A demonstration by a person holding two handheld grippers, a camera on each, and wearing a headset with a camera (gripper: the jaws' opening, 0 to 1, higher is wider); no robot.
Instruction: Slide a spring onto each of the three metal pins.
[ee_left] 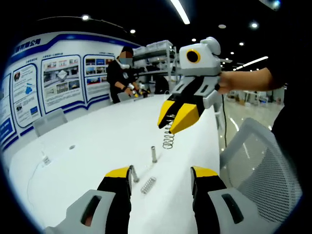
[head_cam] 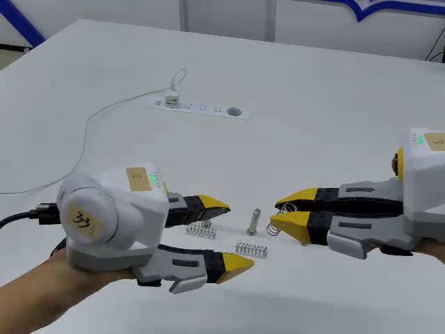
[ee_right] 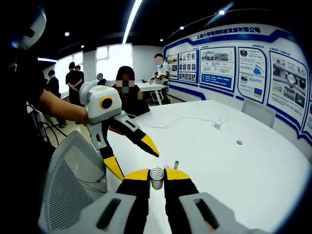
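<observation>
Your right gripper (head_cam: 278, 214) is clamped tight on a spring (ee_right: 156, 178), its coils bulging between the yellow tips. It hovers just beside the upright metal pin (head_cam: 254, 221) on the white table (head_cam: 313, 125). Your left gripper (head_cam: 226, 233) sits low with its jaws spread wide, gripping nothing. A loose spring (head_cam: 201, 230) lies flat by its upper jaw, and a second loose spring (head_cam: 252, 248) lies just off the lower tip. In the left gripper view a second pin (ee_left: 135, 173) stands close to the left jaw. Further up the tabletop there's a flush power strip (head_cam: 201, 108) with a white plug (head_cam: 172, 98), and a thin cable (head_cam: 86, 132) trails off to the side. Around you are a grey mesh chair (ee_right: 73, 180), blue-trimmed display boards (ee_right: 253, 63) on the wall, ceiling strip lights (ee_left: 180, 10) and people (ee_right: 73, 78) standing at the back.
</observation>
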